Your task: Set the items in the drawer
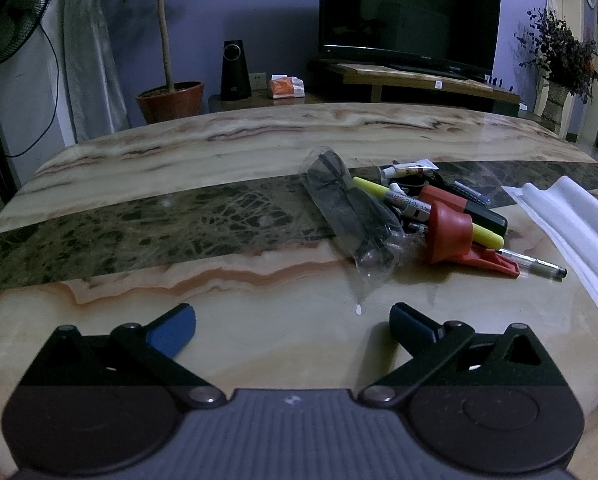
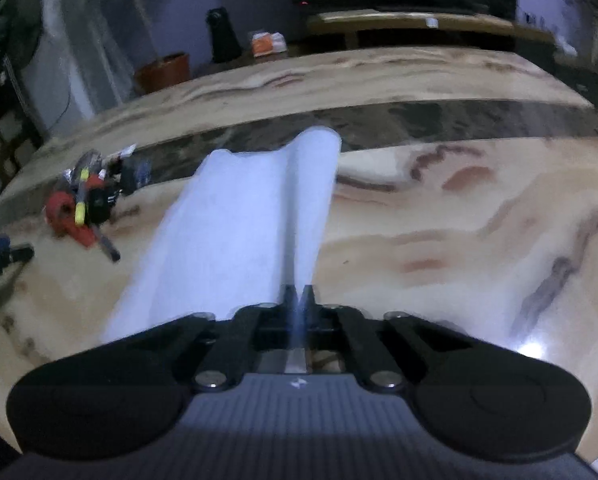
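Two views. Left wrist: left gripper (image 1: 293, 326) gaped empty over the marble table (image 1: 179, 168); clutter pile (image 1: 419, 216) centre-right, bare stone lower left, television (image 1: 409, 12) behind. Right wrist: right gripper (image 2: 297, 294) pinched a white sheet (image 2: 243, 224) at centre; bare tabletop on the right.

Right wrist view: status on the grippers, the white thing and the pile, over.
Right gripper shut on white folded sheet. Left gripper open, empty, short of the pile: bagged glasses, yellow highlighter, red tool. No drawer seen.

Veined beige marble table (image 1: 259, 320), dark green band; red funnel (image 1: 449, 232); yellow highlighter (image 1: 373, 186).
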{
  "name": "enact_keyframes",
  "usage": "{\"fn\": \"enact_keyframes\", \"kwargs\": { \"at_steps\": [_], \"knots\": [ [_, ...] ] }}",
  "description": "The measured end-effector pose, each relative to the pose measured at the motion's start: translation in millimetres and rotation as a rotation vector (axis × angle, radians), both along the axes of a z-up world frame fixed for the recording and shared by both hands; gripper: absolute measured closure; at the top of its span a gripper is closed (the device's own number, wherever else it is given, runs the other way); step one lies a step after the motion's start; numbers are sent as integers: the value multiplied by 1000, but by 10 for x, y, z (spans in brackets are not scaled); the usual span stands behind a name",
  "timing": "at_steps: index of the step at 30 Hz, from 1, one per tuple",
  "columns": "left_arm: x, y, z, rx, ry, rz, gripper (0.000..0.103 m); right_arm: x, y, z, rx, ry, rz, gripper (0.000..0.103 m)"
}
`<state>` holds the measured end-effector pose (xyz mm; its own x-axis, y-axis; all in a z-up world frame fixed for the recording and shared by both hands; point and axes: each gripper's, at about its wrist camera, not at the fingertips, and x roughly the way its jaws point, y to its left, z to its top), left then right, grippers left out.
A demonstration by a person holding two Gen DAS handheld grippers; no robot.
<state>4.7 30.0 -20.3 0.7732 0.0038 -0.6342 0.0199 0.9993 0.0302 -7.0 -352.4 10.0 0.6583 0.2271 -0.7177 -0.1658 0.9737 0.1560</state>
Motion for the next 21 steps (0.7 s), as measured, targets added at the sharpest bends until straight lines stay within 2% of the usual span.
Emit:
{"fn": "enact_keyframes", "kwargs": {
  "at_steps": [4,7,11,13,17,20,21],
  "knots": [
    [-2,0,1,0,0,0,0,-16,18,43,-50,-42,8,102],
    [-1,0,0,0,0,0,0,-74,70,172,-111,-129,31,102],
    [-1,0,1,0,0,0,0,-103,165,286,-150,-196,53,102],
    [-1,0,1,0,0,0,0,-129,308,317,-259,-255,88,102],
    [-1,0,0,0,0,0,0,-128,574,291,-359,-287,175,101],
    [0,0,0,0,0,0,0,-123,899,137,-586,-323,265,102],
    [-1,0,0,0,0,0,0,-117,979,91,-624,-323,289,101]
  ]
}}
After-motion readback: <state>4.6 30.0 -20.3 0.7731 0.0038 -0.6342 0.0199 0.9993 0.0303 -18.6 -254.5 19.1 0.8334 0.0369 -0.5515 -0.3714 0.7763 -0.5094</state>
